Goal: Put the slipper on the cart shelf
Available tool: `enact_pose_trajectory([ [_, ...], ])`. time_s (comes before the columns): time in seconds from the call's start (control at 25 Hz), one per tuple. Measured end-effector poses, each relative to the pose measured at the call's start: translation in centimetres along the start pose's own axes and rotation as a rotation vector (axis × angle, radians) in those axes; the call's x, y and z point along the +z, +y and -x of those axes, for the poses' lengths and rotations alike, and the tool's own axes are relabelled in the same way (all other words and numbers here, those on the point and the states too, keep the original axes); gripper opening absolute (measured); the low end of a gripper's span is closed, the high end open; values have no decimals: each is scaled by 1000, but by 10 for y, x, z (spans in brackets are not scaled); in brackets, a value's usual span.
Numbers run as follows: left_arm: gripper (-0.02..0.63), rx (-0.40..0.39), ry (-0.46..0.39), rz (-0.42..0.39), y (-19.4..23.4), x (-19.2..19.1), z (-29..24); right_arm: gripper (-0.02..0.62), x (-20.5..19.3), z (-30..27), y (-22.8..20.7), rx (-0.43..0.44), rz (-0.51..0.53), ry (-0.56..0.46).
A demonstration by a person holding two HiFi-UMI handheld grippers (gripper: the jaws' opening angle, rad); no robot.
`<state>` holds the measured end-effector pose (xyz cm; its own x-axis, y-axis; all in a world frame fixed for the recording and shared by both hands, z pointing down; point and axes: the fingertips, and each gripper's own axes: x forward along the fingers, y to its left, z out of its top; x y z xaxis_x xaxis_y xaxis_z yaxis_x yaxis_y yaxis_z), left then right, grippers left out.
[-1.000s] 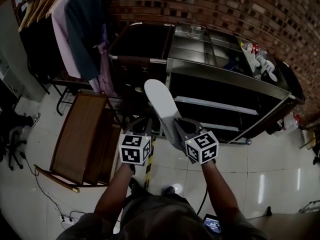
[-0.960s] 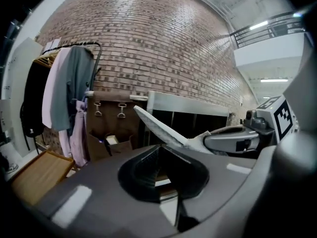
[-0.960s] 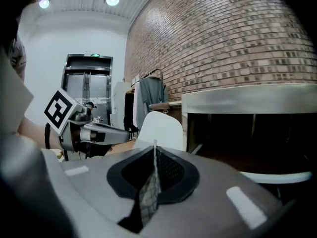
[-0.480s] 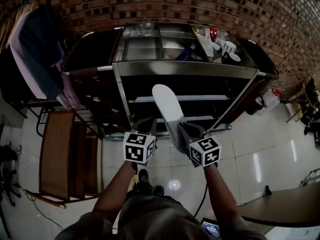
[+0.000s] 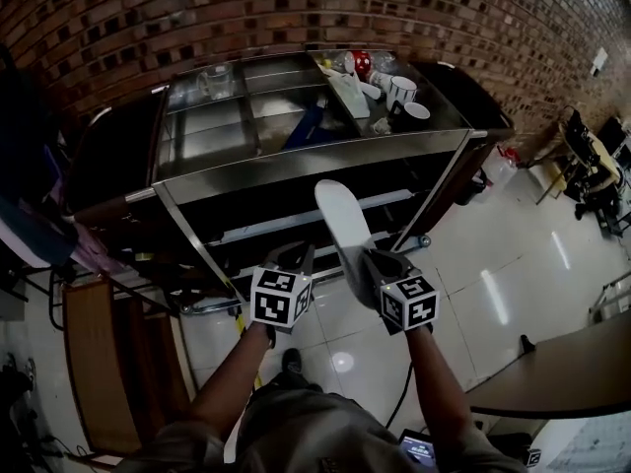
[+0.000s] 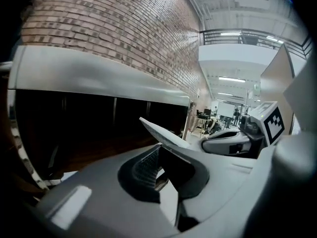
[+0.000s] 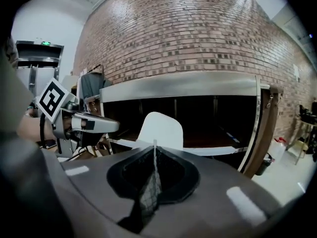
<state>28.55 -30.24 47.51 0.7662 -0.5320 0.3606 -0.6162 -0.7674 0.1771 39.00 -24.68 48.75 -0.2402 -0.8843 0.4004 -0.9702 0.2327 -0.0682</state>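
Right gripper (image 7: 155,150): jaws pressed together, pinching a thin edge of the white slipper (image 5: 341,217). Slipper sticks out ahead of the jaws, held in the air, far end towards the steel cart (image 5: 325,154). It hangs in front of the cart's dark open shelf (image 5: 317,216), not yet on it.

Left gripper (image 6: 159,170): jaws slightly apart, nothing between them. It is level with the right gripper, just left of the slipper.

Cart stands against a brick wall (image 5: 197,18); mugs (image 5: 400,93) on its top tray.
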Motion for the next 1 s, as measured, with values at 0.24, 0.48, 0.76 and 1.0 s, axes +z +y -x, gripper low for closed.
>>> enact_pose_trajectory([
  [0.24,6,-80,30,-24,6,10,-53,11,9,-23,-49,-110,-47,-2],
  [0.48,6,-119,65,-21,3,11,-91,11,13,-44,-99,-179,-92,2],
  [0.76,7,-69,62,-10,-5,24,-140,12,11,-80,-163,-169,-91,7],
  [1.0,8,-4,61,25,-20,25,-176,12,15,-118,-214,-113,-82,-6],
])
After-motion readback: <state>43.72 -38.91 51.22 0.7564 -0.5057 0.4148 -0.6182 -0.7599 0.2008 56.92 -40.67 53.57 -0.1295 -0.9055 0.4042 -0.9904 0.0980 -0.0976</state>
